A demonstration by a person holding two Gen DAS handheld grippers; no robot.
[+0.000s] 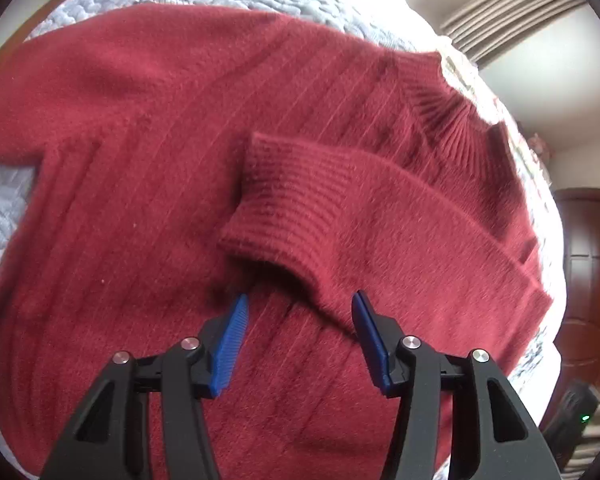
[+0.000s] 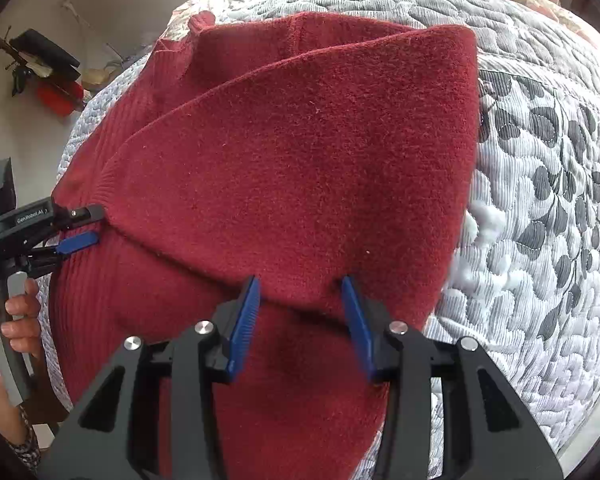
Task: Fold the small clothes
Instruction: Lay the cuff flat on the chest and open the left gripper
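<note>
A dark red knitted sweater lies spread on a quilted bedspread. One sleeve is folded across its body, and the ribbed cuff rests near the chest below the ribbed collar. My left gripper hovers open just short of the cuff, its blue pads apart with nothing between them. In the right wrist view the folded sleeve fills the middle. My right gripper stands open over the sleeve's near edge. The left gripper shows at the cuff end, held by a hand.
The grey leaf-patterned bedspread extends to the right of the sweater. A wooden door and a curtain stand beyond the bed. Black and red items lie on the floor at the far left.
</note>
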